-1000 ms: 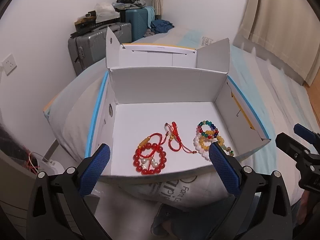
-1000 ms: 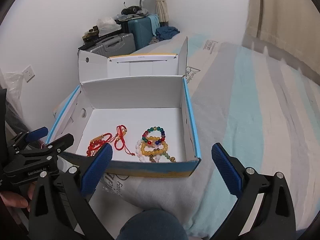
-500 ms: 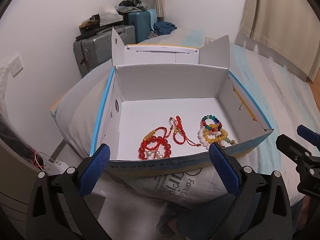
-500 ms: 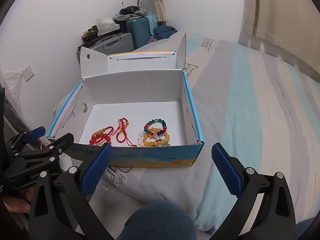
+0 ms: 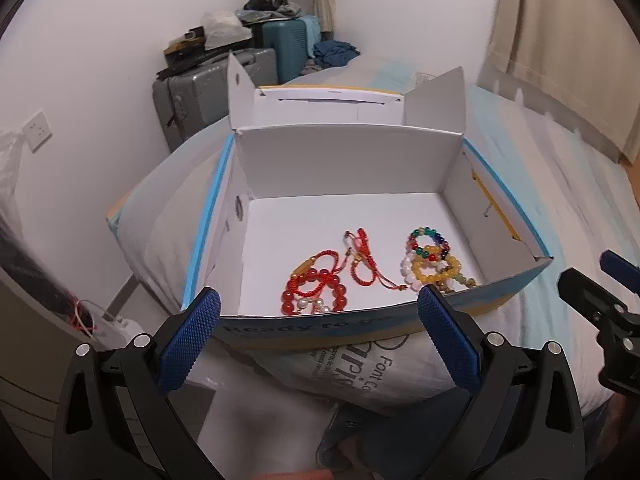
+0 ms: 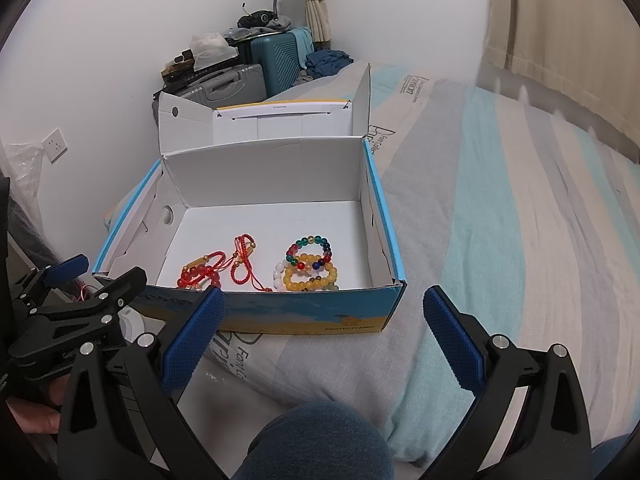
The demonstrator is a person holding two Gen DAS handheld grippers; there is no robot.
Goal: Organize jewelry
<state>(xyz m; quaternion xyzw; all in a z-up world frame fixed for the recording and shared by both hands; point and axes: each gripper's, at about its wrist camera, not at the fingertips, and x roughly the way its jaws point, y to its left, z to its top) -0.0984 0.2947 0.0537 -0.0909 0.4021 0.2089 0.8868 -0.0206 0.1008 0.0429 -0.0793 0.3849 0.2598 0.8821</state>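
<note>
An open cardboard box (image 5: 344, 168) (image 6: 380, 216) with white inside and blue edges sits on the bed. On its floor lie a red bead bracelet (image 5: 312, 292) (image 6: 196, 278), a red cord bracelet (image 5: 362, 264) (image 6: 242, 260) and a stack of multicoloured and yellow bead bracelets (image 5: 434, 262) (image 6: 310, 266). My left gripper (image 5: 320, 340) is open, held in front of the box's near wall. My right gripper (image 6: 324, 340) is open too, in front of the box's right corner. Neither holds anything.
The striped bed cover (image 6: 500, 208) stretches to the right. Suitcases (image 5: 216, 92) piled with clutter stand by the wall behind the box, with a lamp above. Curtains (image 6: 560, 40) hang at the right. A person's knee (image 6: 320, 440) is below the right gripper.
Both grippers have pulled back and lowered from the box, so its near wall now hides part of the bracelets. The jewellery has not moved.
</note>
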